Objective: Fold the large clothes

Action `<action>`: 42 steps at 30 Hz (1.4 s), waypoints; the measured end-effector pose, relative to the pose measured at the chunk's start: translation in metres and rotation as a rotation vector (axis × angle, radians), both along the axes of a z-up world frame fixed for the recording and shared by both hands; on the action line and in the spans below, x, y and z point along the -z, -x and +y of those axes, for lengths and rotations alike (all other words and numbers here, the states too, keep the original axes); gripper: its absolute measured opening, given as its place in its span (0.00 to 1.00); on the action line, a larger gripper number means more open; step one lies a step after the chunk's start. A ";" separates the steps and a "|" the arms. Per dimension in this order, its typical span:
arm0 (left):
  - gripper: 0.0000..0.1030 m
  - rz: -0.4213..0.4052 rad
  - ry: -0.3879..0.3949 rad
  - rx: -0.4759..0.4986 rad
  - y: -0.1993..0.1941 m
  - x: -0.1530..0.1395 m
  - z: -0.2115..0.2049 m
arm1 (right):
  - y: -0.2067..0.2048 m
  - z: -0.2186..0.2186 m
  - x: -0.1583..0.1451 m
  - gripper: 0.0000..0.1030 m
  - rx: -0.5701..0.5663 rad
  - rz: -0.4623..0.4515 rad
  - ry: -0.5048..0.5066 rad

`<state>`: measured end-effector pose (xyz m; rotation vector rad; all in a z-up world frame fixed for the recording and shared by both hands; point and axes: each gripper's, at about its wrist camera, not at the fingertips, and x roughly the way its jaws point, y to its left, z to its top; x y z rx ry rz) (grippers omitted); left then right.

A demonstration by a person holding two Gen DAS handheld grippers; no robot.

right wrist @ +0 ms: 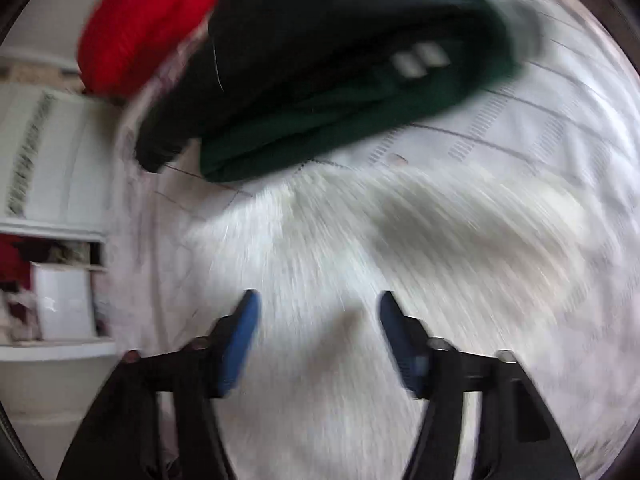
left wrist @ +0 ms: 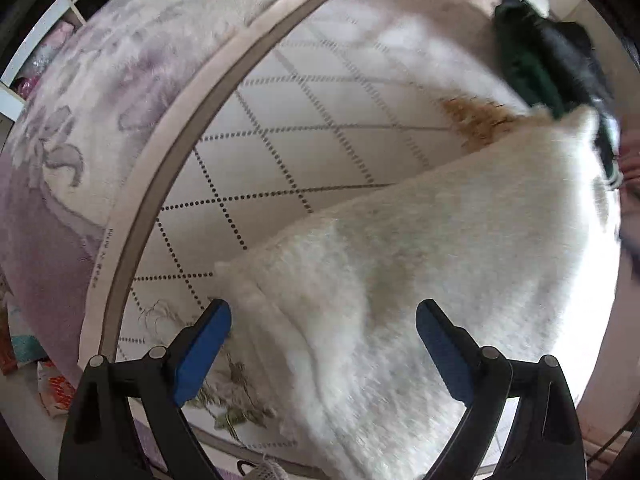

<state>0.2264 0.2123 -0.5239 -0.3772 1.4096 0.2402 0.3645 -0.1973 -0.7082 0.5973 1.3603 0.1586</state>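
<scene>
In front of my left gripper (left wrist: pixel 324 322) the quilted mat (left wrist: pixel 320 128) lies bare on the left and far side, so I can pass there. The white fluffy garment (left wrist: pixel 460 248) fills the near and right part. Far right, a dark green and black clothes pile (left wrist: pixel 532 68) blocks the way. Under my right gripper (right wrist: pixel 320 312) there is only fluffy cloth; the same pile (right wrist: pixel 340 92) stands just beyond it.

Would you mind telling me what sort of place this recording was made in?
Most likely a bedroom at home: clothes lie on a bed with a quilted mat over a floral blanket, a fluffy white garment and folded dark clothes on top, white shelving beside it.
</scene>
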 end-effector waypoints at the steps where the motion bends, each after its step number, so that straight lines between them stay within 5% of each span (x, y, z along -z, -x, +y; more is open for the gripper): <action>1: 0.92 -0.011 -0.005 0.004 0.003 -0.006 -0.004 | 0.027 -0.015 -0.006 0.85 0.042 0.004 0.010; 4: 0.92 -0.040 -0.011 0.001 0.015 -0.018 -0.014 | 0.094 -0.045 0.017 0.89 0.135 0.124 0.020; 8: 0.92 -0.034 0.033 -0.026 0.022 -0.010 -0.022 | 0.151 -0.036 0.107 0.89 0.170 0.318 -0.217; 10: 0.92 -0.004 0.022 -0.019 0.023 -0.006 -0.030 | 0.154 -0.023 0.133 0.89 0.167 0.316 -0.314; 11: 0.92 0.000 0.013 -0.019 0.027 -0.006 -0.030 | 0.151 -0.020 0.133 0.85 0.161 0.282 -0.304; 12: 0.92 0.000 0.007 -0.024 0.028 -0.007 -0.029 | 0.143 -0.016 0.126 0.55 0.122 0.246 -0.255; 15: 0.92 0.000 0.049 -0.046 0.026 -0.008 -0.026 | 0.114 -0.017 0.114 0.44 0.042 0.241 -0.184; 19: 0.92 0.004 0.119 -0.091 0.028 -0.010 -0.025 | 0.056 -0.032 0.089 0.44 -0.064 0.131 0.026; 22: 0.92 -0.005 0.147 -0.101 0.028 -0.012 -0.029 | 0.036 -0.041 0.087 0.56 -0.121 0.194 0.077; 26: 0.92 0.009 0.107 -0.042 0.011 0.005 -0.045 | 0.065 -0.039 0.061 0.67 -0.152 0.189 0.156; 30: 0.91 0.041 0.064 0.017 -0.013 0.040 -0.053 | 0.134 -0.033 0.062 0.67 -0.104 0.260 0.022; 31: 0.79 0.056 0.059 0.036 -0.018 0.052 -0.054 | 0.156 -0.032 0.066 0.67 -0.079 0.288 -0.022; 32: 0.40 0.068 0.079 0.049 -0.022 0.066 -0.055 | 0.178 -0.033 0.071 0.67 -0.062 0.312 -0.050; 33: 0.30 0.051 0.137 0.042 -0.022 0.070 -0.056 | 0.200 -0.029 0.079 0.67 -0.040 0.347 -0.082; 35: 0.19 0.004 0.138 0.041 -0.018 0.061 -0.061 | 0.233 -0.022 0.097 0.67 -0.010 0.408 -0.132; 37: 0.18 -0.040 0.157 0.078 -0.007 0.042 -0.071 | 0.254 -0.015 0.115 0.65 0.025 0.437 -0.181; 38: 0.18 -0.056 0.184 0.079 0.001 0.032 -0.074 | 0.265 -0.017 0.115 0.28 0.068 0.404 -0.211; 39: 0.18 -0.063 0.213 0.075 0.009 0.025 -0.076 | 0.274 -0.017 0.117 0.20 0.087 0.389 -0.205; 42: 0.18 -0.064 0.305 0.078 0.040 0.002 -0.090 | 0.290 -0.030 0.099 0.18 0.124 0.342 -0.161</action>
